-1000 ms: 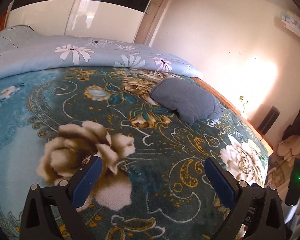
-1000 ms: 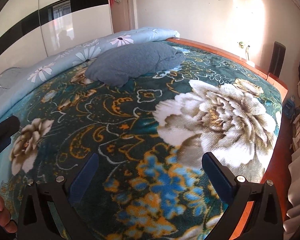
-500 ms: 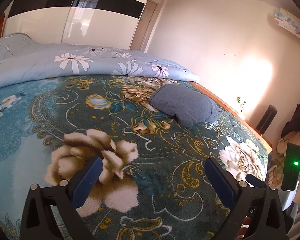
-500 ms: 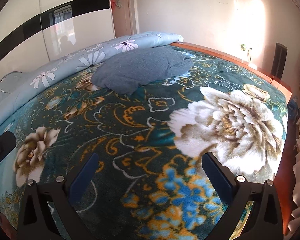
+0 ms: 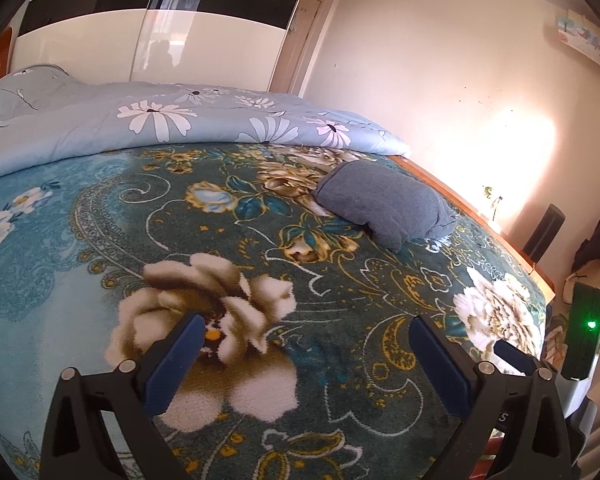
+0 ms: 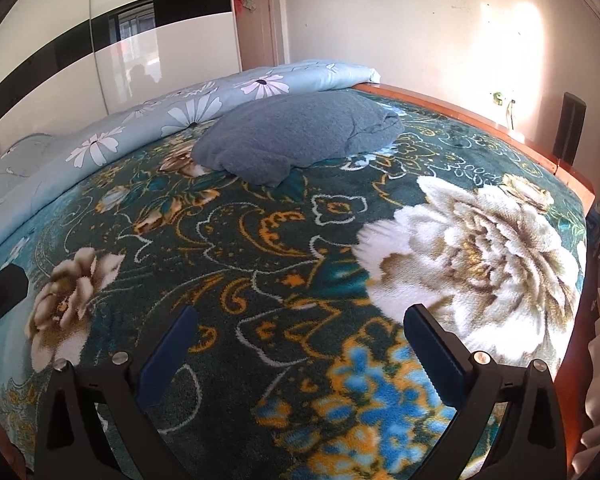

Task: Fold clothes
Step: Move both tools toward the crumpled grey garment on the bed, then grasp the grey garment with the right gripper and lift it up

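Observation:
A grey-blue garment [image 5: 384, 204] lies in a soft folded heap on the far right part of the flowered blanket [image 5: 220, 264]; it also shows in the right wrist view [image 6: 300, 136], at the far middle. My left gripper [image 5: 306, 324] is open and empty, low over the near part of the blanket, well short of the garment. My right gripper [image 6: 300, 316] is open and empty, also over the near blanket with the garment straight ahead and apart from it.
A light blue daisy quilt [image 5: 160, 128] is rolled along the far side of the bed. The wooden bed edge [image 6: 480, 120] runs along the right. A white and black wardrobe [image 5: 140, 40] stands behind. A device with a green light [image 5: 586, 332] is at the right.
Both grippers have lifted and drawn back a little, so more of the bed and room shows. The garment has not moved. Both grippers stay open.

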Tool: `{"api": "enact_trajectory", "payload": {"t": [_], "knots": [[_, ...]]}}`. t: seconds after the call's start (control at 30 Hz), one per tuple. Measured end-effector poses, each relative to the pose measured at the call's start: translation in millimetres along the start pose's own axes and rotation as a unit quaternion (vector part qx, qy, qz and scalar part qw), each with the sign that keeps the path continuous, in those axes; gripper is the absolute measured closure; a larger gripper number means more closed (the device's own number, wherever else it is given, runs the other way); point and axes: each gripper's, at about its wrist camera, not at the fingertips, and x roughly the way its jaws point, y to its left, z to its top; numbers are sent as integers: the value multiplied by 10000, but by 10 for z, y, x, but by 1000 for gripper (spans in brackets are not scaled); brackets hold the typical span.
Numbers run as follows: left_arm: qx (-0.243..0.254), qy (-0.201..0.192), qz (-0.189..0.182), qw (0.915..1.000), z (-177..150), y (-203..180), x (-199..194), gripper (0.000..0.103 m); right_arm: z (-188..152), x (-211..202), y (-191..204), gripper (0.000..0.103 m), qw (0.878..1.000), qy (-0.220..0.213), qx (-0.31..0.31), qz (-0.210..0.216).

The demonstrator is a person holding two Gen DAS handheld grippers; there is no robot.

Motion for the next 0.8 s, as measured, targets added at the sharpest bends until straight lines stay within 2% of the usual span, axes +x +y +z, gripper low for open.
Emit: {"api": "enact_trajectory", "payload": {"t": [0.13, 0.23, 0.4, 0.57, 0.63, 0.7, 0.73, 0.77, 0.8], "knots": [[-21, 55, 9, 10000, 7, 30, 10, 0, 121, 58, 52, 0, 9999, 10, -59, 143], [-17, 100, 39, 9999, 16, 54, 3, 0, 321, 39, 87, 0, 9995, -262, -142, 97], [-190, 171, 134, 9996, 28, 145, -2, 0, 756, 123, 347, 0, 9941, -615, -892, -45], [-392, 289, 135, 9987, 34, 254, 37, 0, 1032, 618, 587, 1, 9874, -373, -1530, -154], [-496, 353, 98, 9981, 36, 298, 59, 0, 1093, 829, 624, 9, 9864, -237, -1611, -240], [-644, 424, -32, 9970, 37, 341, 80, 0, 1141, 998, 607, 33, 9882, -59, -1516, -208], [-709, 452, -91, 9964, 38, 358, 89, 0, 1164, 1074, 588, 40, 9893, 23, -1444, -192], [-758, 471, -130, 9959, 37, 369, 90, 0, 1183, 1137, 568, 53, 9904, 87, -1367, -177], [-792, 475, -154, 9956, 38, 377, 86, 0, 1199, 1196, 552, 58, 9913, 145, -1301, -151]]}}
